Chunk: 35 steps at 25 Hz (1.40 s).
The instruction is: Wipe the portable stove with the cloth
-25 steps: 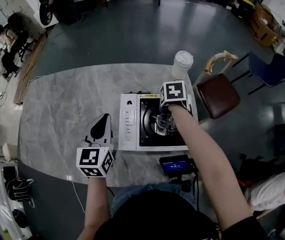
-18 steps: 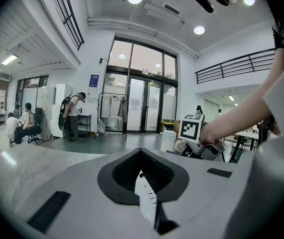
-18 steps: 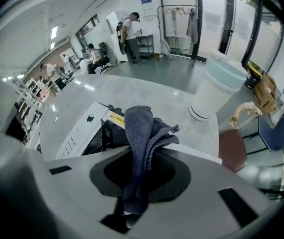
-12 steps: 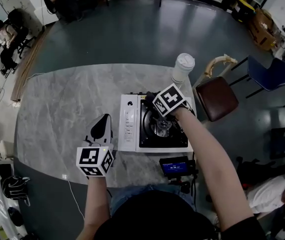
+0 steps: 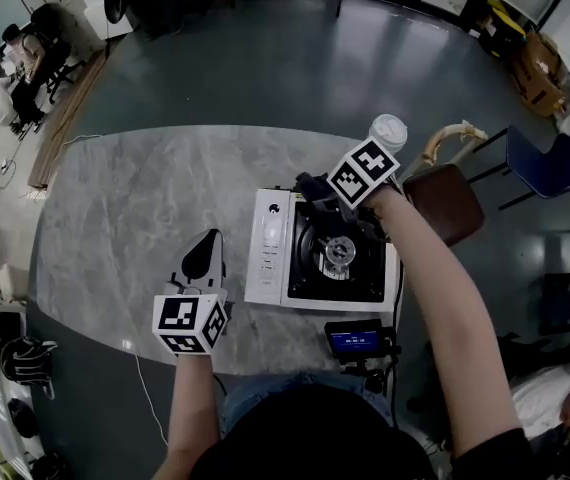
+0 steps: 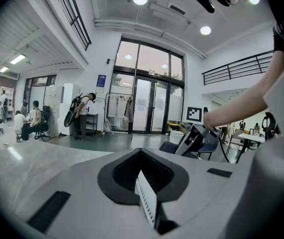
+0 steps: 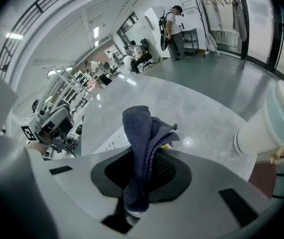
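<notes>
Right gripper (image 5: pixel 317 190) has its jaws pinched tight on a dark blue cloth (image 7: pixel 141 148), bunched & folded so a thick wad sticks out past the tips, prob so fabric rather than plastic meets the metal. It's angled down over the far-left corner of the portable stove (image 5: pixel 350 280), by the back edge of the black cooktop near the white control panel (image 5: pixel 267 253); can't tell if the cloth touches the surface or sits just above it. Coming in from the right w/ the forearm along the stove's right side leaves the burner (image 5: pixel 338 251) & pan supports open to view from above. Left gripper (image 5: pixel 205 248) is held low over the marble table (image 5: pixel 115 208) just left of the stove, apart from it, jaws together w/ nothing between: idle, maybe kept near to steady the stove if wiping shoves it. Stove sits toward the table's front-right edge, in easy reach. A lidded paper cup (image 5: pixel 389 131) stands just behind the stove's far-right corner, close to the working arm, so a wide sweep could knock it. A small device w/ a lit blue screen (image 5: pixel 355 340) sits in front of the stove at the near edge. My read: wiping is at the back corner, most of the top left to do
</notes>
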Each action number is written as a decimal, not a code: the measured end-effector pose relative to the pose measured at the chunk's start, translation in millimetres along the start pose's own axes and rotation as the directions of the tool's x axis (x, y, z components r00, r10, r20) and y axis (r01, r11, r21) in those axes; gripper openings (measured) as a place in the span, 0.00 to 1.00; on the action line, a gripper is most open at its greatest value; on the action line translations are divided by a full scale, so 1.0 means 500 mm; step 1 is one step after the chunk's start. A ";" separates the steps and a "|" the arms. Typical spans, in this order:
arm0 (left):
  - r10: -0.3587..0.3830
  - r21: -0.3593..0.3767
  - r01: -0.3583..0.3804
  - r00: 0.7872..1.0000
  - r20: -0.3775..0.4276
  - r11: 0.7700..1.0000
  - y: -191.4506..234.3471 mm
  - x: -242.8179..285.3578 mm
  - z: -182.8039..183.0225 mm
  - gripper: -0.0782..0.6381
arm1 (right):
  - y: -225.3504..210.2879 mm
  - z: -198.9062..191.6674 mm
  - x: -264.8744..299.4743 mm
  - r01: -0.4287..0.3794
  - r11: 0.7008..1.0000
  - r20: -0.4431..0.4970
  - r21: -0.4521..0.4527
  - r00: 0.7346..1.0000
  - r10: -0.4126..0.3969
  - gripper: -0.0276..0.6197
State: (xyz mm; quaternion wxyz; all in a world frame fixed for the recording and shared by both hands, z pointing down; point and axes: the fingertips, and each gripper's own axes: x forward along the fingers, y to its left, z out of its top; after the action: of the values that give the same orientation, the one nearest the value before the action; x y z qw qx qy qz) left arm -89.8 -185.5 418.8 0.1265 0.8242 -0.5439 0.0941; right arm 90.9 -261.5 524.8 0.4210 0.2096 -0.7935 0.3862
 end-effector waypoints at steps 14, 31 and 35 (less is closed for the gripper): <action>0.117 -0.027 -0.118 0.992 -0.042 0.993 0.062 -0.041 -0.042 0.12 | 0.002 0.044 0.107 -0.041 0.664 -0.290 -0.746 0.918 -0.269 0.15; 0.105 0.016 -0.104 0.990 -0.092 0.994 0.016 -0.014 -0.049 0.12 | -0.074 -0.004 0.067 -0.087 0.708 -0.307 -0.701 0.933 -0.190 0.16; 0.081 0.040 -0.077 0.991 -0.108 0.996 -0.008 -0.002 -0.051 0.12 | -0.111 -0.040 0.034 -0.082 0.737 -0.313 -0.671 0.932 -0.181 0.16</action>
State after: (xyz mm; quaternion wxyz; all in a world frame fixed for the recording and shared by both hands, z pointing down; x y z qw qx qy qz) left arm -87.2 -175.1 442.1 0.1375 0.7976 -0.5668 0.1538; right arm 128.1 -279.9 569.9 0.6155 -0.0093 -0.7826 0.0927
